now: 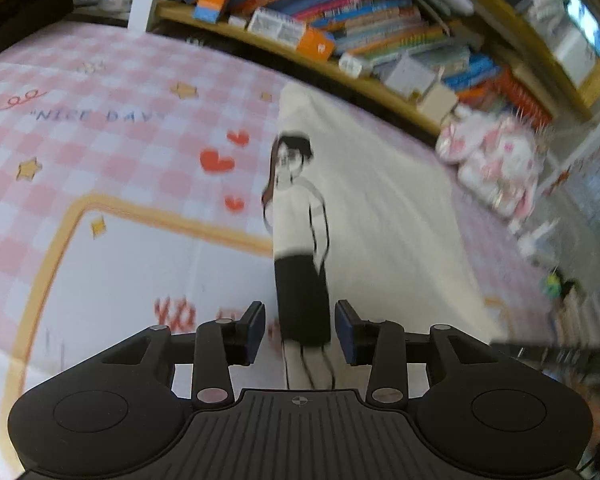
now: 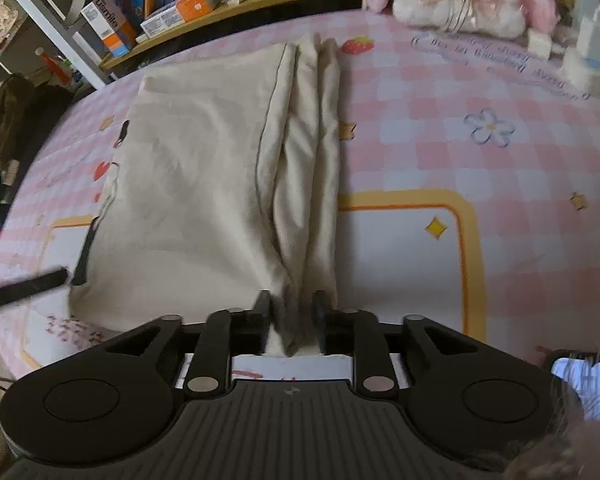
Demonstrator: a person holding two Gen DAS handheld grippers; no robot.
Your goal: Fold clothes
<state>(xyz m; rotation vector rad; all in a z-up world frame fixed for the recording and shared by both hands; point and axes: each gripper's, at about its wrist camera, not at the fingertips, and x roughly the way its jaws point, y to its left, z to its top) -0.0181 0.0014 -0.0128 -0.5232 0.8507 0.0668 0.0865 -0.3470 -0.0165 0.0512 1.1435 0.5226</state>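
A cream garment (image 2: 196, 184) is laid flat on the pink checked bedspread (image 2: 440, 92), folded into a long panel. In the right wrist view several layered edges are seen stacked along its right side, and a printed figure (image 1: 300, 236) is seen wrapped round its left edge in the left wrist view. So the garment is already narrowed lengthwise, though it is not yet a compact bundle.

The right gripper (image 2: 291, 312) is placed at the near end of the layered edges. Bunched cloth is seen between its fingers, and the jaws are drawn in against that cloth — the hem appears to be pinched, though how firmly cannot be told. The left gripper (image 1: 300, 330) is held over the near left edge with its jaws apart; the cloth is seen in the gap, but nothing is gripped. The dark tip of the left gripper is also seen at the left edge of the right wrist view.

The step in hand is judged to be the taking-up of the near end with both grippers — a crosswise fold toward the bookshelf (image 1: 340, 20) seems likely. For that, the left corner would need to be pinched through all layers at a height matched to the right. Both ends would have to be lifted evenly, so that the stacked edges are not dragged apart.
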